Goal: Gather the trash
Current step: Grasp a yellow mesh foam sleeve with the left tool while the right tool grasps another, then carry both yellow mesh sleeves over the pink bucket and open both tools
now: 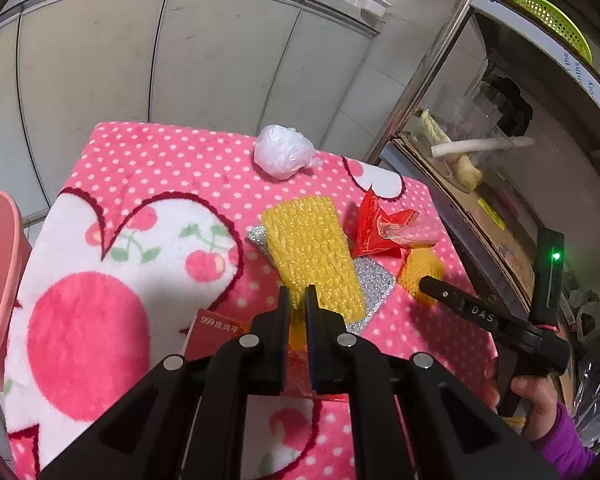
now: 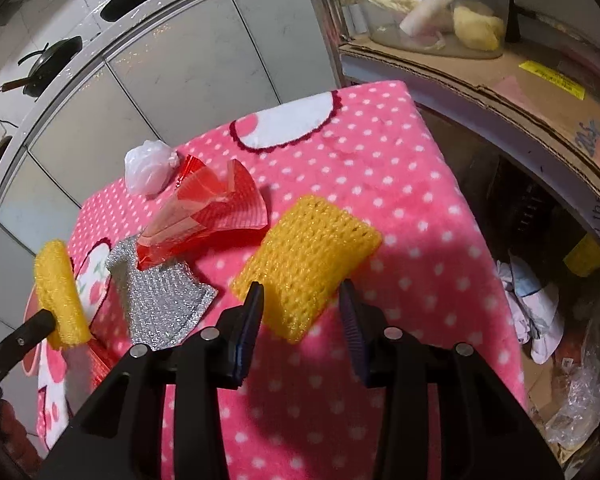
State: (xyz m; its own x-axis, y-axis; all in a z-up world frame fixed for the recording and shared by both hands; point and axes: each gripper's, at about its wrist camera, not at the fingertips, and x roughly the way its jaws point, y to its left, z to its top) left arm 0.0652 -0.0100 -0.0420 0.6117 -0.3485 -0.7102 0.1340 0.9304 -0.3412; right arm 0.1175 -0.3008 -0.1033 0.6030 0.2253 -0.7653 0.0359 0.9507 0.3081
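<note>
On the pink dotted cloth (image 1: 148, 160) lie trash items. My left gripper (image 1: 298, 300) is shut on a yellow foam net (image 1: 312, 252), lifted a little; the right wrist view shows that net (image 2: 58, 292) held at the left. My right gripper (image 2: 302, 300) is open, its fingers either side of the near end of a second yellow foam net (image 2: 308, 260), which also shows in the left wrist view (image 1: 418, 270). A silver foil piece (image 2: 160, 300), a red plastic wrapper (image 2: 208, 208) and a white crumpled bag (image 2: 148, 170) lie beyond.
A pink bin (image 1: 0, 280) stands at the table's left edge. A red box (image 1: 216, 330) lies under my left gripper. A metal shelf with cardboard (image 2: 480, 76) stands close on the right; grey cabinet doors (image 1: 180, 60) are behind.
</note>
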